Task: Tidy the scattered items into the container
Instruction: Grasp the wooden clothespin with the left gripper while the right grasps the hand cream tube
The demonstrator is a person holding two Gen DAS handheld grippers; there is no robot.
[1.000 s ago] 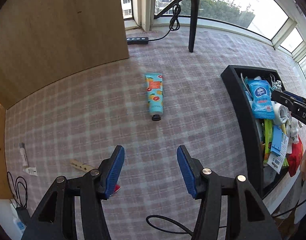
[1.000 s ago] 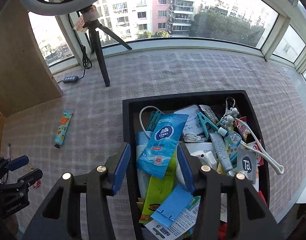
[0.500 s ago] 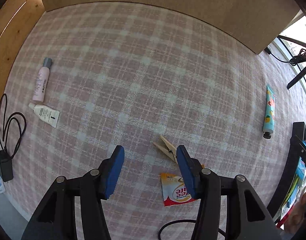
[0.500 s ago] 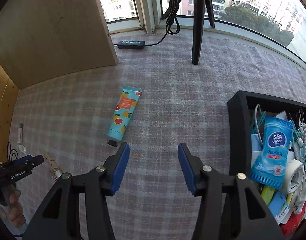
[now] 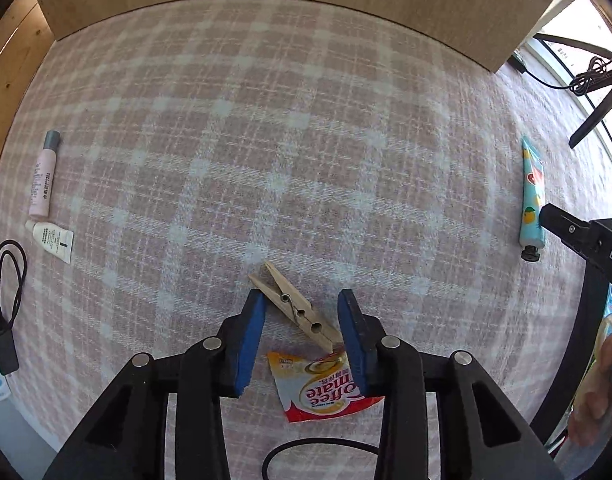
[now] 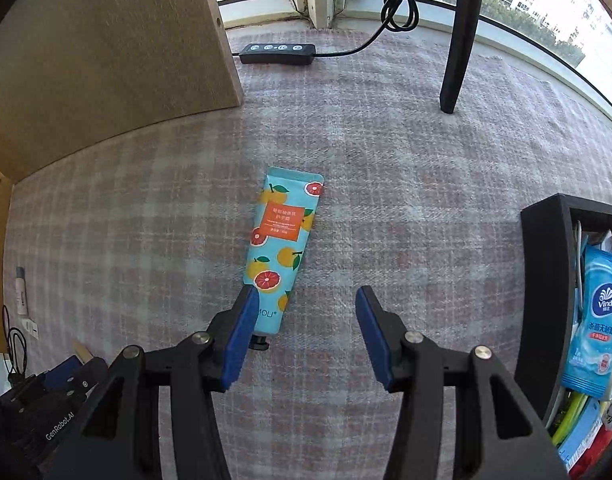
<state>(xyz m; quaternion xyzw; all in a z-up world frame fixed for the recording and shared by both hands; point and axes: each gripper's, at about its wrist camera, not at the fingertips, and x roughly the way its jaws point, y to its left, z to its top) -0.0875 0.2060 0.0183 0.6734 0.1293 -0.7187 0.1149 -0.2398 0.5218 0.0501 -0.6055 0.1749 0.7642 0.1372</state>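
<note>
So the left gripper [image 5: 301,312] is pointing pretty much straight down at the pink plaid cloth [image 5: 289,152] and its jaws are closing in around a wooden clothespin [image 5: 295,308], which lies diagonally between the blue pads; the pads don't look like they're squeezing it yet, there's a gap on both sides. Right below the clothespin, touching its lower end, is a torn coffee creamer sachet [image 5: 326,388], partly hidden by the right-hand finger. Off to the left edge of that view there's a pink tube [image 5: 43,176] and a small white tube [image 5: 53,240] just beside it, both well apart from the clothespin. The right gripper [image 6: 303,316] is spread wide and holding nothing, hovering over the cloth with a fruit-print hand cream tube [image 6: 283,244] lying flat in front of it, the capped end tucked right behind the left finger. The black container [image 6: 546,280] sits at the right edge, already stuffed with stuff like a blue wipes pack [image 6: 596,320]
</note>
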